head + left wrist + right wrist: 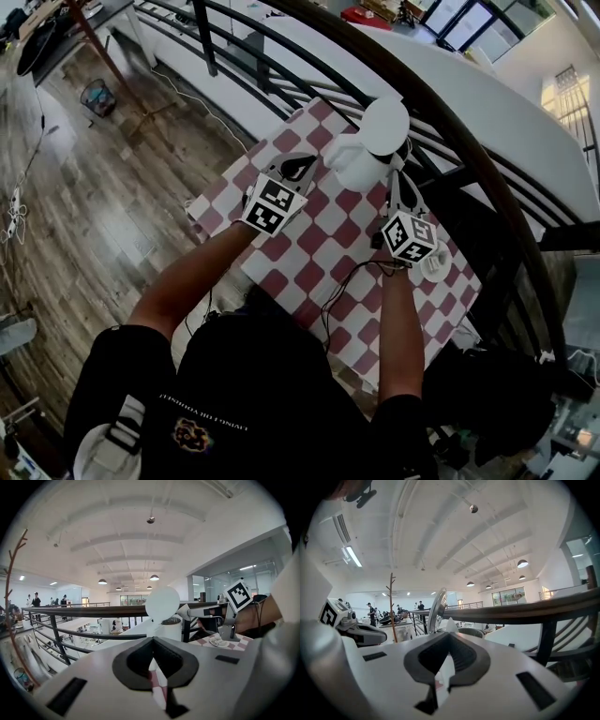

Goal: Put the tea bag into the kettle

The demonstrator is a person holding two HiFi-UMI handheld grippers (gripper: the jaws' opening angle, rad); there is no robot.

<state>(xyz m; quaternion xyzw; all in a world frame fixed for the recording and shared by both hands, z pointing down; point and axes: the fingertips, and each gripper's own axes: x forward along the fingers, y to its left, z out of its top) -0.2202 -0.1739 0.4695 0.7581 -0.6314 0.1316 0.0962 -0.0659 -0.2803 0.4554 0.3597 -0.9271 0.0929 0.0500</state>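
**Desk:** Where is the kettle sitting?

**Operator:** The kettle (361, 159) is standing on the checked table (309, 253), by the far edge next to the railing (70, 612). Its lid (385, 127) is tipped up and the mouth is showing open.

**Desk:** What is your right gripper doing?

**Operator:** I'm keeping the right gripper (449, 638) squeezed almost fully together. A small white point is poking out past its tips, and I'm reading that as the tea bag (450, 624). From the left gripper view, that white tip is hanging just beside the kettle's rim on the right and is not inside it. I'm not seeing clearly whether it is touching the rim.

**Desk:** And the left?

**Operator:** I'm holding the left gripper (153, 639) with its jaws closed against each other and nothing between them. Only the red and white checks are showing through the gap lower down. It's pointing at the kettle from the left and hovering close without touching it.

**Desk:** Is anything else on the table?

**Operator:** A saucer (433, 265) is lying near the right edge, just behind the right gripper. Something pale is sitting on it, but it's too small for me to tell what.
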